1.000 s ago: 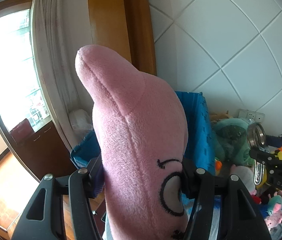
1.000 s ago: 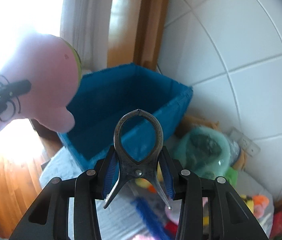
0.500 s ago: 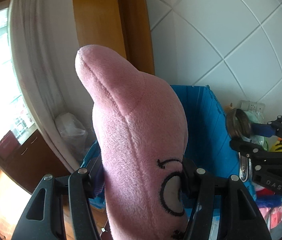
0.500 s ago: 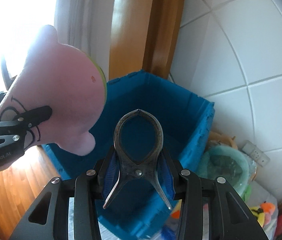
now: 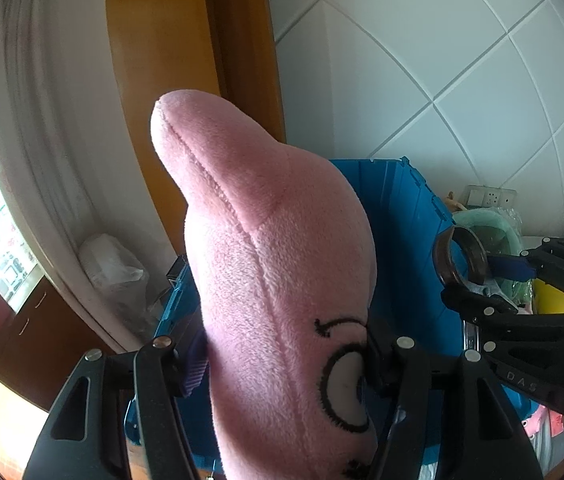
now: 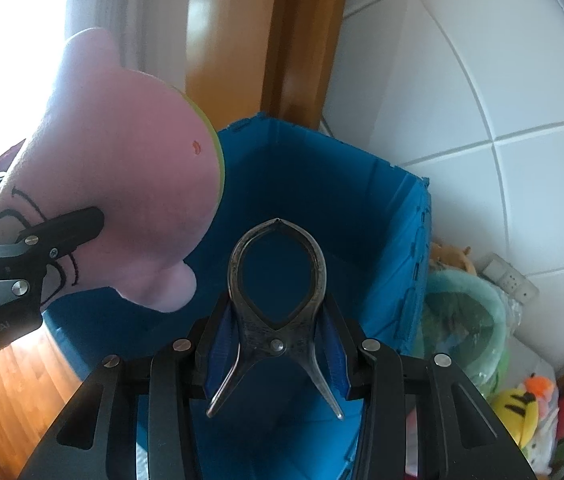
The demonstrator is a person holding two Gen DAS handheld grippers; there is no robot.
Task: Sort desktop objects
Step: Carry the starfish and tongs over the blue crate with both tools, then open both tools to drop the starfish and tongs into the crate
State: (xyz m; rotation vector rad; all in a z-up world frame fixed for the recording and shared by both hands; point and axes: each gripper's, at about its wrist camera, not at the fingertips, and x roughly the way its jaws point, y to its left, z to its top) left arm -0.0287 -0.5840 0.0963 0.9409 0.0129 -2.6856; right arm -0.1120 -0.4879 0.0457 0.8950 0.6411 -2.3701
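Observation:
A pink plush toy (image 5: 274, 280) with a stitched eye stands between the fingers of my left gripper (image 5: 283, 356). The pads still press its sides while the jaws are opening. In the right wrist view the same plush toy (image 6: 122, 184) hangs over the left rim of a blue bin (image 6: 321, 184), held by the left gripper (image 6: 42, 240). My right gripper (image 6: 278, 332) is shut on a dark metal spring clip (image 6: 278, 280), loop pointing forward over the bin's inside. The left wrist view shows the clip (image 5: 459, 260) and the blue bin (image 5: 401, 208) to the right.
The bin stands in a corner against a white tiled wall (image 6: 481, 100) and a wooden door frame (image 6: 301, 40). Right of it lie a green bagged item (image 6: 465, 320), a yellow plush (image 6: 521, 408) and other toys. A curtain (image 5: 42, 160) hangs on the left.
Both grippers have moved toward the blue bin, which now looks larger and lies under them. The plush and the clip stay held as before.

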